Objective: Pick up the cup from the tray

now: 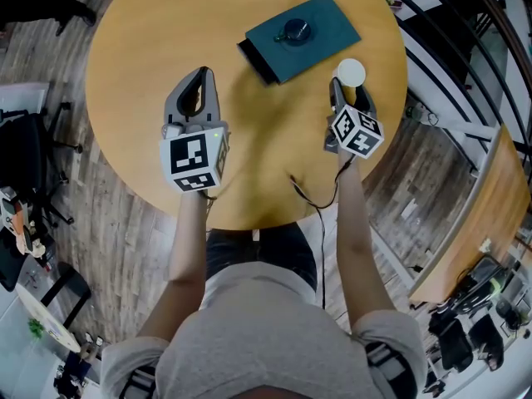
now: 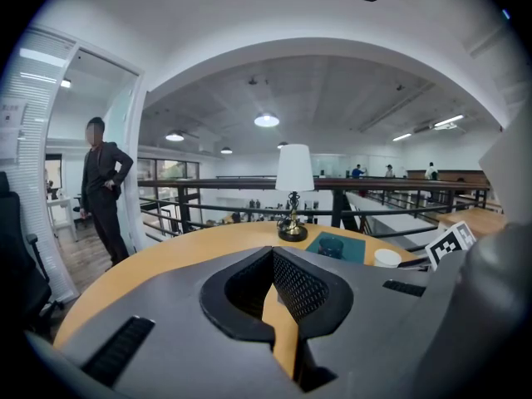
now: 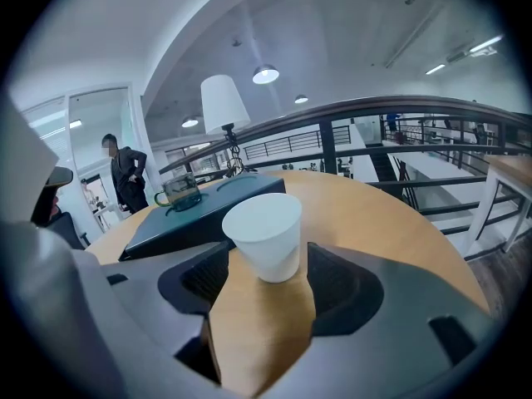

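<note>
Between the parted jaws of the right gripper a white paper cup is stood on the table, at frame centre, seemingly untouched. Further off, upper left, a glass cup is seen on the teal tray. The left gripper is pinched closed on nothing.

Smooth wooden table, matt tray, glass cup

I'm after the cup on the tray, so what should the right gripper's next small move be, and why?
Probably swing the right gripper left toward the glass cup on the tray. Its open jaws frame the white paper cup, untouched, but that one stands on the table beside the tray; the glass cup alone sits on it.
</note>
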Motion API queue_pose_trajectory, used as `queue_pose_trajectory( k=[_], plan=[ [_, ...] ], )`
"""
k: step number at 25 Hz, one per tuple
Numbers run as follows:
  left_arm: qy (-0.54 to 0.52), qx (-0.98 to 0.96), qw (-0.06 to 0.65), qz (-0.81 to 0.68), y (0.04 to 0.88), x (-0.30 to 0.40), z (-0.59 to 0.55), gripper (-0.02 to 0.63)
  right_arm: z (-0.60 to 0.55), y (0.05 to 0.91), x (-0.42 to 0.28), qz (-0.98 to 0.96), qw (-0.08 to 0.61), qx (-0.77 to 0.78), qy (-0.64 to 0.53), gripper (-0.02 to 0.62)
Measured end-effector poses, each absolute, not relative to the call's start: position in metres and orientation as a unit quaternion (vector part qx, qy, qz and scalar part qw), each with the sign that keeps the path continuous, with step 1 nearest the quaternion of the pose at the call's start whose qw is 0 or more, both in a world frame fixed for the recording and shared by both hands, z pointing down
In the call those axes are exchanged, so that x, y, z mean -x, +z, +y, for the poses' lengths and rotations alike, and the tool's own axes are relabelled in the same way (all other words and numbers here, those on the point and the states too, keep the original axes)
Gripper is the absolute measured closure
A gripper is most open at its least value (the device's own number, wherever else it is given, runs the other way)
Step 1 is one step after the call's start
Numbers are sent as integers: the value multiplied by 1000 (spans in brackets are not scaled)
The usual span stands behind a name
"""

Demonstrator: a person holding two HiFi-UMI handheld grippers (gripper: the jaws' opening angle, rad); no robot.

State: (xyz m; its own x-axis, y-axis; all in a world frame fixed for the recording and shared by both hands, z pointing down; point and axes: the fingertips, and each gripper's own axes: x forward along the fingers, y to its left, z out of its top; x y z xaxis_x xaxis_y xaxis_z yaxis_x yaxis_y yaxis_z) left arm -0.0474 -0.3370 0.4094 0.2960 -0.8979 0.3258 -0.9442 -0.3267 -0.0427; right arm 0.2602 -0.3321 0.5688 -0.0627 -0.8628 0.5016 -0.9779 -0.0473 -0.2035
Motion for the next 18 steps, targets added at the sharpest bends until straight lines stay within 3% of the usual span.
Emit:
queue_pose_trajectory(
  k=[7,18],
  plan=[
    [137,-800,78,-579,401,45,-336,600,-312,531,-248,-694,117,-676,219,342],
    [96,-802,87,-583,383,49,-333,600,-335,446,-177,-747,46,-644,161,342]
  ],
)
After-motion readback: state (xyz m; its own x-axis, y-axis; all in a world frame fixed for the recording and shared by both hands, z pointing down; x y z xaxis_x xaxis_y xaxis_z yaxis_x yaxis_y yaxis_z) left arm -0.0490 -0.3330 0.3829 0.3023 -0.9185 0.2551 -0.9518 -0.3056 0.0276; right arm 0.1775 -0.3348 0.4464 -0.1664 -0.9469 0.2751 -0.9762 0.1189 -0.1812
